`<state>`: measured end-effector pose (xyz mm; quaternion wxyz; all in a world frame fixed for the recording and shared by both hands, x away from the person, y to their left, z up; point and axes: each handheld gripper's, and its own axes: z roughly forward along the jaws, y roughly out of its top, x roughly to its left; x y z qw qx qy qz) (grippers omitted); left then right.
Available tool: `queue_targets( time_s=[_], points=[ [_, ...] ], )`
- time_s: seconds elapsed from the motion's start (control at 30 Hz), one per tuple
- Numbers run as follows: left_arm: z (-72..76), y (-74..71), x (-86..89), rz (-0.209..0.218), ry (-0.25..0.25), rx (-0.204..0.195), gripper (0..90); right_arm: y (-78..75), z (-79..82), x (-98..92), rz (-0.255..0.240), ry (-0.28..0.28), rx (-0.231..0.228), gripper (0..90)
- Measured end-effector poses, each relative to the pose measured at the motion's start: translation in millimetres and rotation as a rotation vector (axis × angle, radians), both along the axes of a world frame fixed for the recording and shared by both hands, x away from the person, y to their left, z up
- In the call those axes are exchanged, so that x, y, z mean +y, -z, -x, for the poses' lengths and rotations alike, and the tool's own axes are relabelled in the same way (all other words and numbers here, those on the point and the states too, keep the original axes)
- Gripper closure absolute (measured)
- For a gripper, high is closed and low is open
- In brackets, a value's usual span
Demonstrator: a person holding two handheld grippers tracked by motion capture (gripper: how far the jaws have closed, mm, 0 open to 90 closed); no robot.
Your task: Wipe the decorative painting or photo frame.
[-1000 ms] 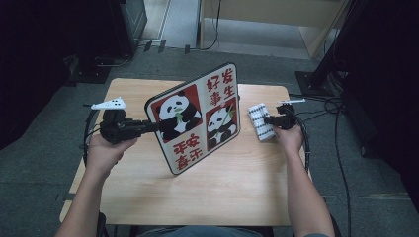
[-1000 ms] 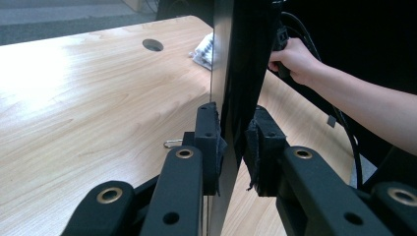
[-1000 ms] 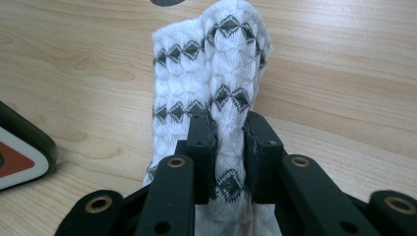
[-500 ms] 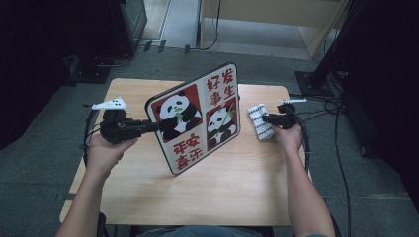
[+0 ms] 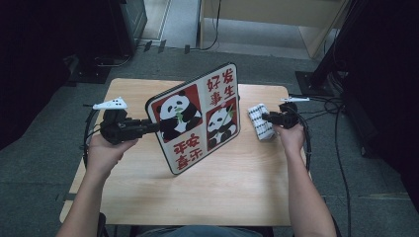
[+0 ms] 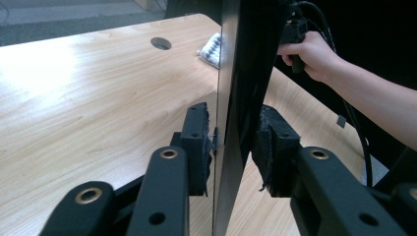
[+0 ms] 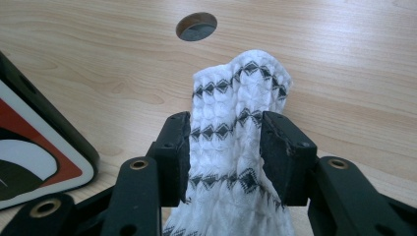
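Both claws have just been opening. The left claw straddles the left edge of the panda board, which stands tilted on the desk; a gap shows beside each pad, so the grip looks released. The right claw, just right of the board, has loosened around the patterned white cloth, which is between its jaws and rests on the desk. Both things seem set down. Each forearm reaches forward, claws roughly level.

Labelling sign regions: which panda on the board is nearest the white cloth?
The panda in the board's lower right panel, below the red characters, beside the cloth. The other panda sits upper left.
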<state>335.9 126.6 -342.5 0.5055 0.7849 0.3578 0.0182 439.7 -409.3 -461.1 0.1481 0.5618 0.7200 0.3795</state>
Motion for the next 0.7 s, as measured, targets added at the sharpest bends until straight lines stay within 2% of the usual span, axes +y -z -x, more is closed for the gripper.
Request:
queue_targets(
  time_s=[0.23,0.37,0.7],
  points=[
    [-0.6,0.7,0.6,-0.017,-0.017,-0.01,62.6,-5.1,4.1,5.7,0.004,-0.027,-0.007,53.9],
    [-1.0,1.0,0.8,-0.02,-0.021,-0.011,61.0,-6.9,6.0,9.9,-0.014,-0.048,-0.006,52.9],
    [-3.4,5.1,2.8,-0.025,-0.032,-0.001,57.9,-10.5,9.6,18.5,-0.009,-0.087,-0.004,52.0]
  ],
)
